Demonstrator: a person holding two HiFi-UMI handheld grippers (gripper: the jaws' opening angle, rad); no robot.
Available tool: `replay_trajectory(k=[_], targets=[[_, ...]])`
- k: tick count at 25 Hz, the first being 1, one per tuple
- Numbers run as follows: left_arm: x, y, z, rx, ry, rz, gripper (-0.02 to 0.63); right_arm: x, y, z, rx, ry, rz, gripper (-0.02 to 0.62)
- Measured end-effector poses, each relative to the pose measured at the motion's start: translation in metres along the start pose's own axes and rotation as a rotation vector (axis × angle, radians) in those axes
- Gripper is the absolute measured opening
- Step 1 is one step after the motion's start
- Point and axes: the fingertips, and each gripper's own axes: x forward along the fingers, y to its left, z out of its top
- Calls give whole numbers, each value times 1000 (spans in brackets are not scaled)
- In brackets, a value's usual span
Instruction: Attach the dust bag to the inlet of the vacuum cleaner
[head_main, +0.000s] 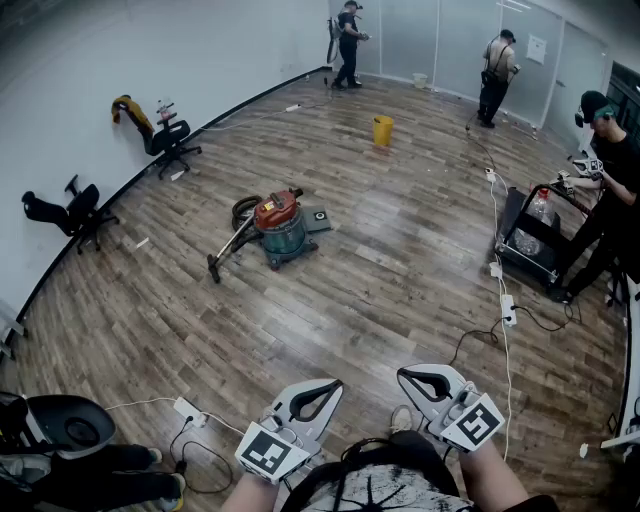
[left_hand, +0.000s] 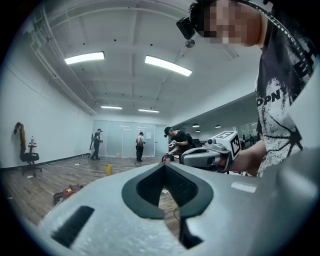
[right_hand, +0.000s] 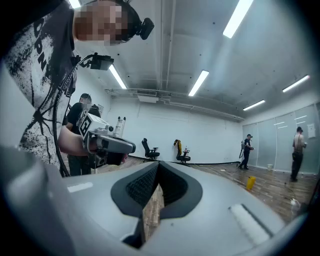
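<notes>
The vacuum cleaner (head_main: 279, 225), a red-topped canister with a teal drum, stands on the wooden floor well ahead of me; its hose and wand (head_main: 226, 248) trail to the left. It shows as a small red shape (left_hand: 67, 192) in the left gripper view. A flat dark item (head_main: 319, 217) lies beside it; I cannot tell whether this is the dust bag. My left gripper (head_main: 335, 384) (left_hand: 164, 165) and right gripper (head_main: 403, 374) (right_hand: 157, 164) are held level near my body, both shut with nothing in them, far from the vacuum.
A yellow bucket (head_main: 383, 130) stands further back. Office chairs (head_main: 170, 140) (head_main: 75, 212) line the left wall. At the right, a person works at a black cart (head_main: 535, 235). Power strips and cables (head_main: 188, 410) (head_main: 508, 310) lie on the floor near me.
</notes>
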Motion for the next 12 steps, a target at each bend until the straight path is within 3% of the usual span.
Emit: replay_trajectory(k=[12], targets=[[-12, 5, -2, 10, 14, -1, 0, 13, 9, 3, 11, -7, 19, 6]])
